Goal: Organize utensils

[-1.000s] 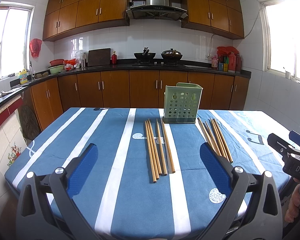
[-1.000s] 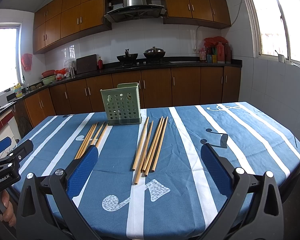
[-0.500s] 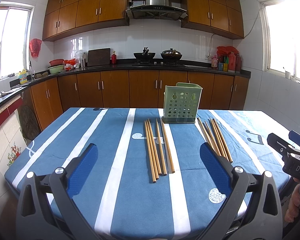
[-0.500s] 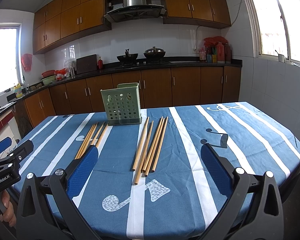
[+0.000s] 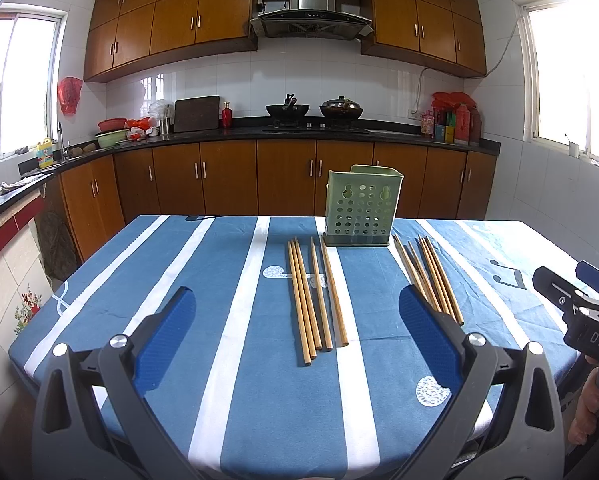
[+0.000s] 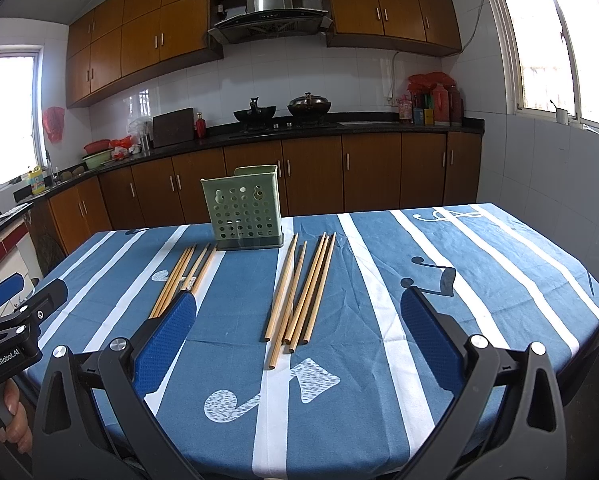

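Blue padded fingers on our left gripper are spread wide with nothing between them, and it hovers low over the near edge of the blue-and-white striped tablecloth. Straight ahead of it, in line with the gap between the fingers, lies a bundle of four bare wooden chopsticks, roughly parallel and flat on the cloth, tips pointing away from us. Beyond that bundle and slightly to its right stands the pale green perforated plastic utensil holder, upright, near the far edge of the table. A second bundle of wooden chopsticks sits ahead-right of the left gripper, its near ends partly hidden behind the right-hand finger. Our right gripper is likewise spread wide and holding nothing, hovering at the near table edge. From it, the second bundle lies dead ahead between the fingers, five sticks slightly fanned, the holder is ahead-left beyond them, and the first bundle is further left, near ends hidden behind the left-hand finger. Each gripper shows at the edge of the other's view, with a hand on the left one's handle.
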Action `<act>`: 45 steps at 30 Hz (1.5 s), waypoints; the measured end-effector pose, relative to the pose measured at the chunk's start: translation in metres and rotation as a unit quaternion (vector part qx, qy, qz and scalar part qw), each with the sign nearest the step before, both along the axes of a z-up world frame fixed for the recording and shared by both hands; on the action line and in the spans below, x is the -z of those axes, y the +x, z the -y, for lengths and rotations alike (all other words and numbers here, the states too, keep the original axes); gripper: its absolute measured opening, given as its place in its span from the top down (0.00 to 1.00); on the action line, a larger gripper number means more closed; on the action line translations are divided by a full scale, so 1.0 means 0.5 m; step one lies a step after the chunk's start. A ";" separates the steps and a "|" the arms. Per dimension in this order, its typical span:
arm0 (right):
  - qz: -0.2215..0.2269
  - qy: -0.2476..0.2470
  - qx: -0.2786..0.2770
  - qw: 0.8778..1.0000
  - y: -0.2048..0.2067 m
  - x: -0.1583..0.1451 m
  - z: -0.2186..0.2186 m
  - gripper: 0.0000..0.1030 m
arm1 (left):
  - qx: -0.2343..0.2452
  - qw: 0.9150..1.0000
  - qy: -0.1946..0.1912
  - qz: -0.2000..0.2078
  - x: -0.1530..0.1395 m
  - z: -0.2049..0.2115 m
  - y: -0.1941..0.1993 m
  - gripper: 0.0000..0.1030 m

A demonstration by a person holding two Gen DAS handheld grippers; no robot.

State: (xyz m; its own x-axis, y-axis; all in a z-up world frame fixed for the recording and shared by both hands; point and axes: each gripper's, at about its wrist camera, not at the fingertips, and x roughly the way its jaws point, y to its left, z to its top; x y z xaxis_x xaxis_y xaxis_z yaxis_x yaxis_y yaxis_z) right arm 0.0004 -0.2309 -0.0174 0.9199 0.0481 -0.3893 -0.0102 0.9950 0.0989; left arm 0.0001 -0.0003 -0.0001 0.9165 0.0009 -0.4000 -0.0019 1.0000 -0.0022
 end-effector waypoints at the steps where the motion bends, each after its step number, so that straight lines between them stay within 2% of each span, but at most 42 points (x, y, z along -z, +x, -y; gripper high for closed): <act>1: 0.000 0.000 0.000 1.000 0.000 0.000 0.000 0.02 | 0.000 1.000 0.000 0.000 0.000 0.000 0.000 0.04; 38: -0.005 0.002 0.001 1.000 -0.001 0.005 0.000 0.02 | -0.002 1.000 -0.001 -0.004 0.001 -0.003 0.001 0.04; 43: -0.031 0.006 0.003 0.999 0.029 0.012 0.008 0.02 | -0.009 0.999 -0.014 -0.031 0.012 -0.015 0.033 0.04; 45: -0.058 0.012 0.007 0.998 0.049 0.028 0.019 0.07 | -0.020 0.998 -0.026 -0.061 0.023 -0.034 0.061 0.04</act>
